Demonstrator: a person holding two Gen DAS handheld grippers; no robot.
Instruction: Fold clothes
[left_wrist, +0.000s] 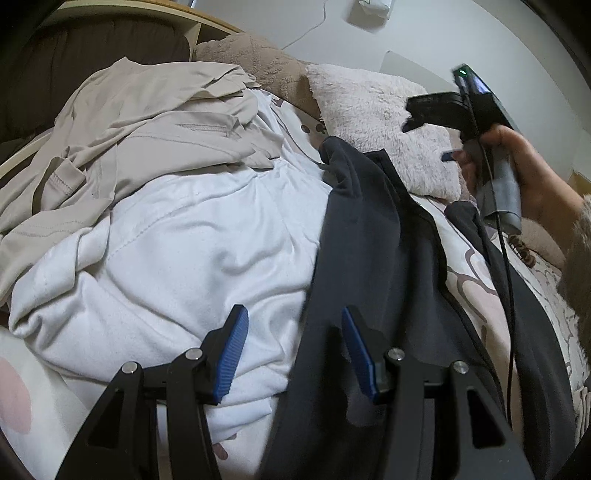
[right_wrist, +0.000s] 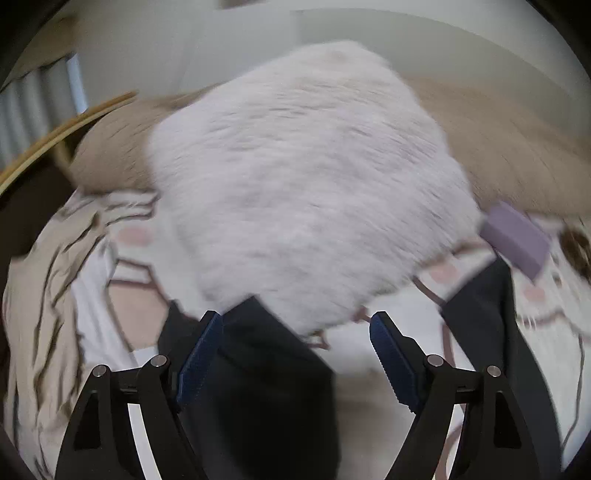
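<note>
Fingers (left_wrist: 232, 354) of the left gripper (left_wrist: 291, 350) stand apart over white garment (left_wrist: 177, 236) and dark garment (left_wrist: 373, 251); right gripper (right_wrist: 295, 354) hangs wide open before a fluffy pillow (right_wrist: 306, 177).

The whole right wrist view is smeared by motion blur, so the fluffy pillow (right_wrist: 306, 184) at its centre, the lilac block (right_wrist: 517, 240) at three o'clock and the striped cloth (right_wrist: 48, 280) at nine o'clock have no sharp edges. In the left wrist view the dark garment (left_wrist: 369, 258) runs off the frame at six o'clock. There the beige garment (left_wrist: 140, 136) covers the top of the white garment (left_wrist: 177, 258), and the sleeve (left_wrist: 580, 266) is cut off at three o'clock.
</note>
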